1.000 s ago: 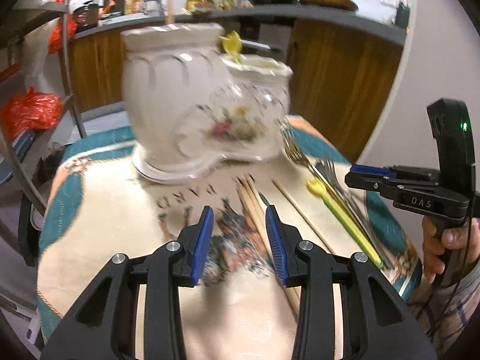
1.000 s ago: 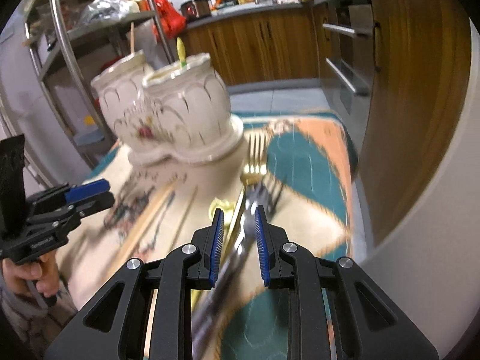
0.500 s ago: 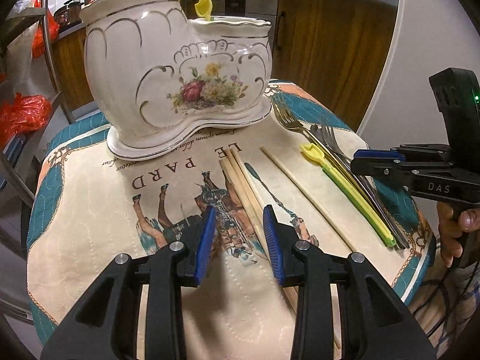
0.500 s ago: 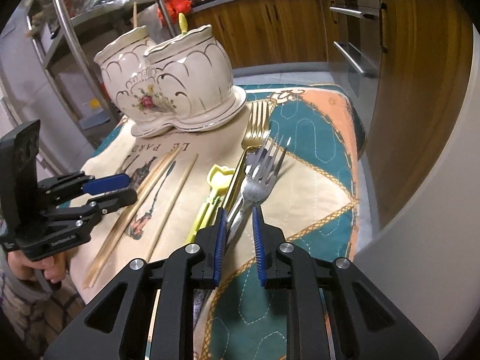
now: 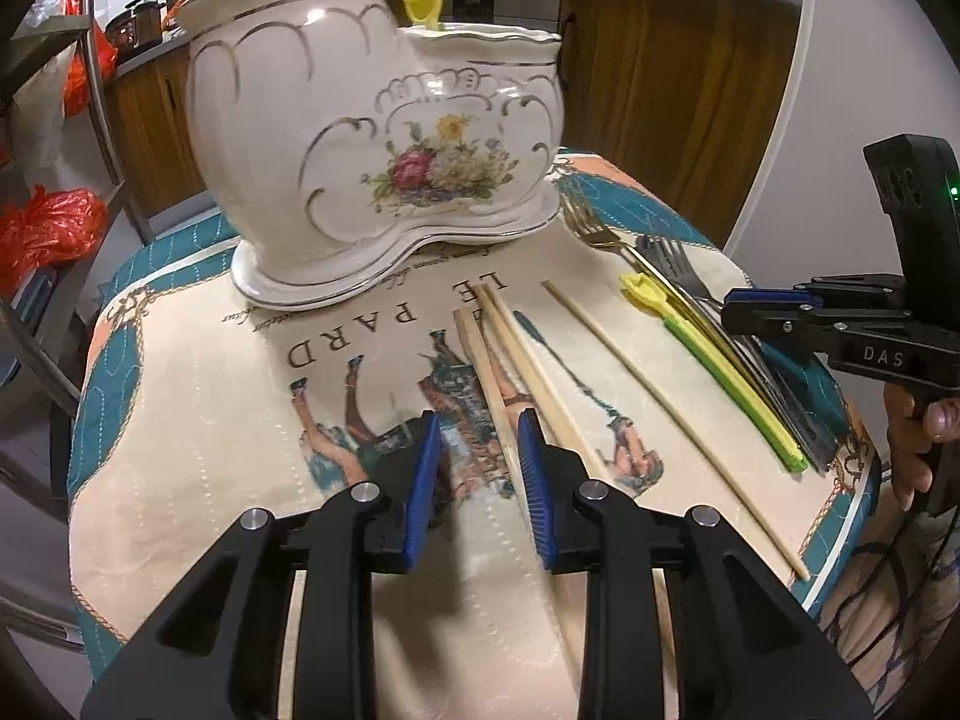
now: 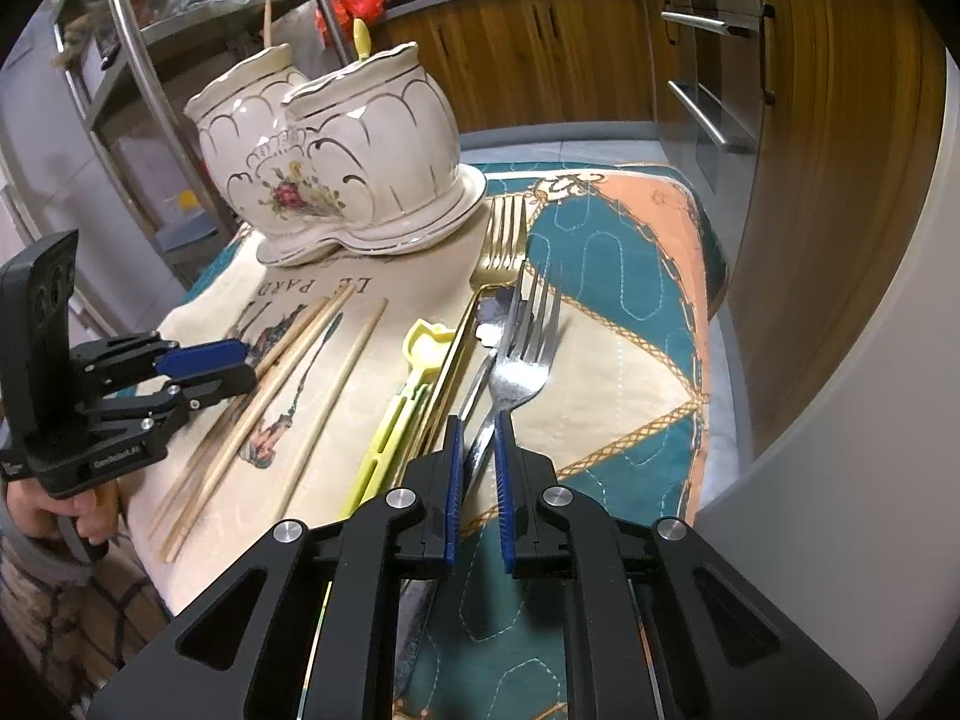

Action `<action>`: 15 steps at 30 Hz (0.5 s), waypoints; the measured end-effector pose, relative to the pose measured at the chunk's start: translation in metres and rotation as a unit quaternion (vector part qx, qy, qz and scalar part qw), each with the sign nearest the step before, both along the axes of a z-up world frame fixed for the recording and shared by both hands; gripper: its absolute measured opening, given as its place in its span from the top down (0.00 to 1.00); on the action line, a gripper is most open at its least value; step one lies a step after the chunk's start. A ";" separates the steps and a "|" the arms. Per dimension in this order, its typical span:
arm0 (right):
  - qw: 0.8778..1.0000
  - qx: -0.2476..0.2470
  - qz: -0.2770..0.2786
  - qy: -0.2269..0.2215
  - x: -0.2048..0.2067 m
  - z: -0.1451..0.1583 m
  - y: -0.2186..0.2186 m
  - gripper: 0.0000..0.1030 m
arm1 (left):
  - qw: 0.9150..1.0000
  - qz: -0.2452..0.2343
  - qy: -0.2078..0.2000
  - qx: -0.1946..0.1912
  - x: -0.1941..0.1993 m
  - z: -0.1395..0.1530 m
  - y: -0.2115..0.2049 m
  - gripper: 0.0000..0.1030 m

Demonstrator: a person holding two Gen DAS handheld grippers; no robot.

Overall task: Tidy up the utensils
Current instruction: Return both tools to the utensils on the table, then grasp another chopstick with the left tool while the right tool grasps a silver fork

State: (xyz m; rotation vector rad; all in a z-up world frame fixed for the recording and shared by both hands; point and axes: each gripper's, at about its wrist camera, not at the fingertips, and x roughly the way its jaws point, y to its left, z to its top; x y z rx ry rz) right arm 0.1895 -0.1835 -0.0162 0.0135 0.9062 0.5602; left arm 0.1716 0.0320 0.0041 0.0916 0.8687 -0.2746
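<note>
Both grippers had narrowed since a second before. The right gripper (image 6: 478,420) was closing around the silver fork (image 6: 521,354) near the tablecloth's (image 6: 630,372) right edge. The left gripper (image 5: 478,432), fingers still apart, was closing over a wooden chopstick (image 5: 489,381) mid-cloth.

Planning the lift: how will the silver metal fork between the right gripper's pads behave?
The silver metal fork looks stiff and polished, so probably slippery. The right gripper is closing low on its thin handle; the heavier head may droop.

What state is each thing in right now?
Left gripper: closing around a wooden chopstick, not yet gripping.
Right gripper: closing on the silver fork handle.
Ceramic holder: upright, yellow utensil inside.
Gold fork: lying flat.
</note>
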 end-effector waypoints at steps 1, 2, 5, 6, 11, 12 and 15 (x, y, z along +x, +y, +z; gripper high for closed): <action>1.000 -0.002 0.002 0.002 0.001 0.000 0.001 0.89 | 1.000 -0.002 0.003 0.001 0.000 0.000 0.002 0.74; 1.000 -0.010 0.004 0.005 0.001 0.002 0.002 0.89 | 1.000 -0.003 0.005 0.002 0.000 0.001 0.005 0.74; 0.999 -0.046 0.015 0.012 0.003 0.005 0.009 0.89 | 1.000 -0.008 0.017 0.007 -0.001 0.002 0.013 0.74; 0.998 -0.063 0.020 0.015 0.004 0.007 0.011 0.89 | 1.000 -0.010 0.021 0.010 -0.001 0.002 0.016 0.74; 0.989 -0.136 0.045 0.029 0.005 0.009 0.018 0.88 | 0.999 -0.020 0.038 0.030 -0.004 0.003 0.022 0.74; 0.988 -0.144 0.049 0.034 0.006 0.009 0.019 0.88 | 0.998 -0.022 0.043 0.031 -0.003 0.004 0.023 0.74; 0.983 -0.164 0.060 0.050 0.010 0.011 0.022 0.88 | 0.997 -0.036 0.059 0.042 -0.001 0.006 0.023 0.74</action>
